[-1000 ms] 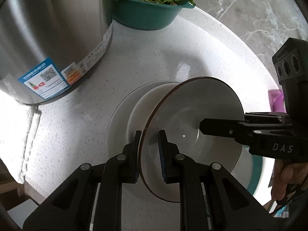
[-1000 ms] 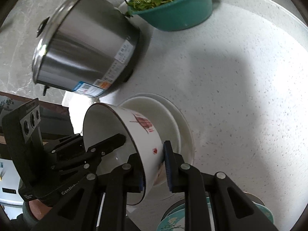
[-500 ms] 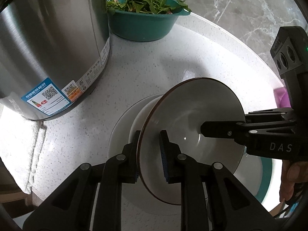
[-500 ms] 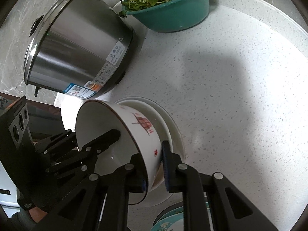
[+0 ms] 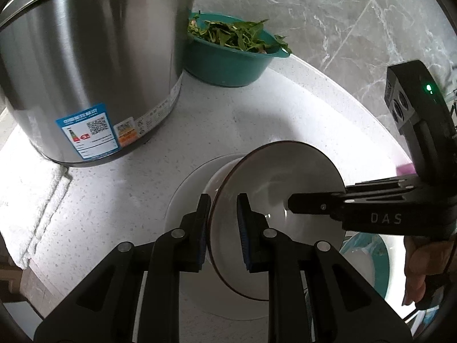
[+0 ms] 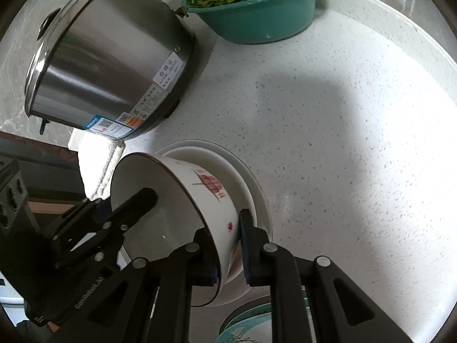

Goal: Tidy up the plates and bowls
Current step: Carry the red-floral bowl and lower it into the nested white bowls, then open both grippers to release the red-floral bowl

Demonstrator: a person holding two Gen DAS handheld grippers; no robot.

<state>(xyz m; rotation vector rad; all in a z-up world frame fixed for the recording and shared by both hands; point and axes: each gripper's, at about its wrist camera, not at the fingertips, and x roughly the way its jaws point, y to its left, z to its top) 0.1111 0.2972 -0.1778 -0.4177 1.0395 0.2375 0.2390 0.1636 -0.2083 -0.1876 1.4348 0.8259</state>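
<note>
Your left gripper (image 5: 221,225) and right gripper (image 6: 228,247) both pinch the rim of the red-patterned bowl (image 6: 182,214), tilted over the white bowl (image 6: 228,171) on its plate (image 5: 182,194). Stacking step: level it, lower, then release.

You've got two white bowls (image 6: 182,200), one white plate (image 6: 257,188), one steel cooker (image 6: 108,65), one teal basin (image 6: 257,17), possibly one teal-patterned plate (image 6: 245,323).

A tall stainless steel cooker pot (image 5: 91,65) with labels stands beside a teal plastic basin (image 5: 228,63) of green leaves on a white speckled countertop (image 6: 328,131).
</note>
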